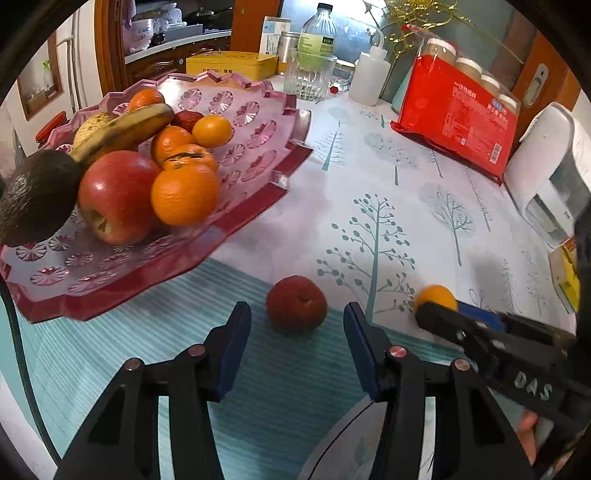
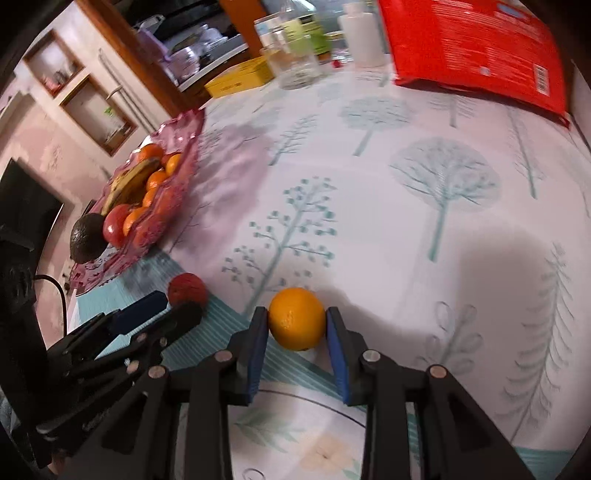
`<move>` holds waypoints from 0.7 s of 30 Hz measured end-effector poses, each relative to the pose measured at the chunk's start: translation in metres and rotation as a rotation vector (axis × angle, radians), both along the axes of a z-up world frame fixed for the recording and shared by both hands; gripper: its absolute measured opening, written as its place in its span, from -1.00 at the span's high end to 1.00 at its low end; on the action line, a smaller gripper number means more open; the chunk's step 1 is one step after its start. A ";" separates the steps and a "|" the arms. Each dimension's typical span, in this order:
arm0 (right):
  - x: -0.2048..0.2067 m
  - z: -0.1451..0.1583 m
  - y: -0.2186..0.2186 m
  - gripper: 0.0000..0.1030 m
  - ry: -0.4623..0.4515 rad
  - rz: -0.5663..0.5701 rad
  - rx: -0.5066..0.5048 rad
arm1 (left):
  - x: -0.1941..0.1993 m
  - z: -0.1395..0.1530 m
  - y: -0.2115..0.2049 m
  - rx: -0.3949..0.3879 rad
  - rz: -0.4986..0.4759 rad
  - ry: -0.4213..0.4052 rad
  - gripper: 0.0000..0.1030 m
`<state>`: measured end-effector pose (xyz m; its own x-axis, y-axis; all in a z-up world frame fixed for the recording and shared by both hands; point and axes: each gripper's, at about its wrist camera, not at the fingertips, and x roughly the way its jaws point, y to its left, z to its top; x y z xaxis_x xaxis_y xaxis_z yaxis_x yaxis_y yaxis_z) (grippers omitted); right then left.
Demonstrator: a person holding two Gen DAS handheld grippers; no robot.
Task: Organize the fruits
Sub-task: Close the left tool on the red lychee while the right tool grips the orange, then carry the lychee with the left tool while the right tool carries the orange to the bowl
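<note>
A pink glass fruit dish (image 1: 255, 110) holds a red apple (image 1: 118, 195), several oranges (image 1: 184, 195), a banana (image 1: 125, 129) and an avocado (image 1: 35, 199). A small red fruit (image 1: 296, 302) lies on the tablecloth just beyond my open left gripper (image 1: 295, 317), between the line of its fingers. My right gripper (image 2: 297, 319) is shut on a small orange (image 2: 296, 318), low over the table. That orange (image 1: 435, 297) and the right gripper show at the right of the left wrist view. The dish (image 2: 184, 133) and the red fruit (image 2: 187, 290) show at the left of the right wrist view.
At the back stand a red packet of jars (image 1: 458, 122), a clear glass (image 1: 308, 75), a white squeeze bottle (image 1: 369, 75), a water bottle (image 1: 318, 33) and a yellow tin (image 1: 231, 62). A white appliance (image 1: 550, 173) stands at the right edge.
</note>
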<state>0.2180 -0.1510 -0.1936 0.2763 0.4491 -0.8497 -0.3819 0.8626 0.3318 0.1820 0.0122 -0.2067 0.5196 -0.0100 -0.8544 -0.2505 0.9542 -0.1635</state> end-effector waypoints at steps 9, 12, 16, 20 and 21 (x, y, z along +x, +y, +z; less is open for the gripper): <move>-0.010 0.001 -0.006 0.38 -0.028 -0.009 -0.022 | 0.018 -0.006 -0.016 0.074 0.008 0.044 0.38; -0.012 0.002 -0.007 0.38 -0.024 -0.011 -0.020 | 0.017 -0.005 -0.018 0.062 -0.006 0.056 0.38; -0.017 0.004 -0.007 0.38 -0.023 -0.018 -0.020 | 0.013 0.002 -0.024 0.056 -0.038 0.068 0.38; -0.025 0.010 -0.009 0.38 -0.027 -0.029 -0.017 | 0.004 0.015 -0.027 0.053 -0.074 0.067 0.38; -0.027 0.012 -0.009 0.38 -0.028 -0.032 -0.016 | 0.002 0.018 -0.027 0.050 -0.083 0.066 0.38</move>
